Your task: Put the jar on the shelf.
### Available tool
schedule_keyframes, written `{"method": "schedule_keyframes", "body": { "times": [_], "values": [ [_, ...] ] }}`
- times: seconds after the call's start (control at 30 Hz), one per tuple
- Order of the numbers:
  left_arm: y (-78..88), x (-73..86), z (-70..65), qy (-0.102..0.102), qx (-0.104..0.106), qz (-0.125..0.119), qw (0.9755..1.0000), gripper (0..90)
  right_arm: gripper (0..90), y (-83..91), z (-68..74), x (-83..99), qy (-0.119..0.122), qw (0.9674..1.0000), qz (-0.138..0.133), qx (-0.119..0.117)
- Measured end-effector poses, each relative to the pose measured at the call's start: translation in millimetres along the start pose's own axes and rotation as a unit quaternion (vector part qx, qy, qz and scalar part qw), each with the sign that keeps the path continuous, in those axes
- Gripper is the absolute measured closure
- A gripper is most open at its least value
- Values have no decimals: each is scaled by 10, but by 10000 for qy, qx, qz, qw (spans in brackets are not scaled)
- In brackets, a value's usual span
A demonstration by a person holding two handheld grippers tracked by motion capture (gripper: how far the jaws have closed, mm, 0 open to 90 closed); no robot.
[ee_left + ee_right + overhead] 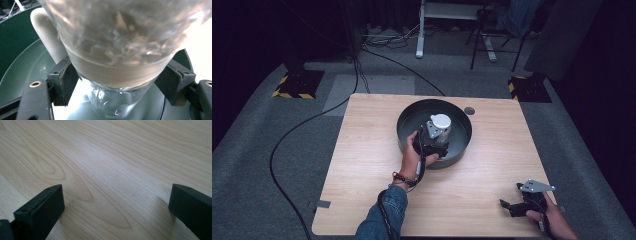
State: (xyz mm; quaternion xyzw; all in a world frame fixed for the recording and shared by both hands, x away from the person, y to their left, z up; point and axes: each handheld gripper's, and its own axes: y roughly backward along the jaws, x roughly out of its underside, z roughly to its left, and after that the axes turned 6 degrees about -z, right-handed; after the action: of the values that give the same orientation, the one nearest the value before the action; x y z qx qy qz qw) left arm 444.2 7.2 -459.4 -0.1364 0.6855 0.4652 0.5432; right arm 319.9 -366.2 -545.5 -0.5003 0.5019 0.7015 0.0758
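A clear glass jar (441,125) with a white top stands inside a dark green round basin (404,135) at the middle back of the table. My left gripper (438,137) reaches into the basin from the near side with its jaws on either side of the jar. In the left gripper view the jar (117,50) sits between the two black pads (66,82) of the gripper (117,82). The pads stand close beside the glass without visibly pressing on it. My right gripper (514,205) rests open near the table's front right corner, its jaws (116,205) wide apart over bare wood.
The wooden table (362,165) has a small round grommet (469,110) behind the basin. Cables run across the grey floor at left and back. Stand feet with yellow-black stripes (294,85) sit beyond the table's far corners.
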Motion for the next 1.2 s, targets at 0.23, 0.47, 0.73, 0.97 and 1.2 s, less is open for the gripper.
{"method": "schedule_keyframes", "body": {
  "times": [0.23, 0.47, 0.73, 0.97, 1.2],
  "values": [
    [4, -7, -46, -157, 53, 151, 9997, 169, 2, 0, 0, 0, 0, 10000, 0, 1],
    [36, 0, -78, -169, 4, 431, 9989, 74, 2, 0, 0, 0, 1, 10000, -1, 0],
    [90, -21, -110, -208, -125, 496, 9985, 30, 2, 0, 1, 0, -2, 10000, 0, 4],
    [74, -25, -128, -248, -251, 496, 9981, 24, 2, 1, 1, 1, -3, 10000, -1, 4],
    [119, -32, -116, -364, -245, 414, 9982, 25, 2, 1, 2, 2, -3, 10000, -2, 1]
  ]
}}
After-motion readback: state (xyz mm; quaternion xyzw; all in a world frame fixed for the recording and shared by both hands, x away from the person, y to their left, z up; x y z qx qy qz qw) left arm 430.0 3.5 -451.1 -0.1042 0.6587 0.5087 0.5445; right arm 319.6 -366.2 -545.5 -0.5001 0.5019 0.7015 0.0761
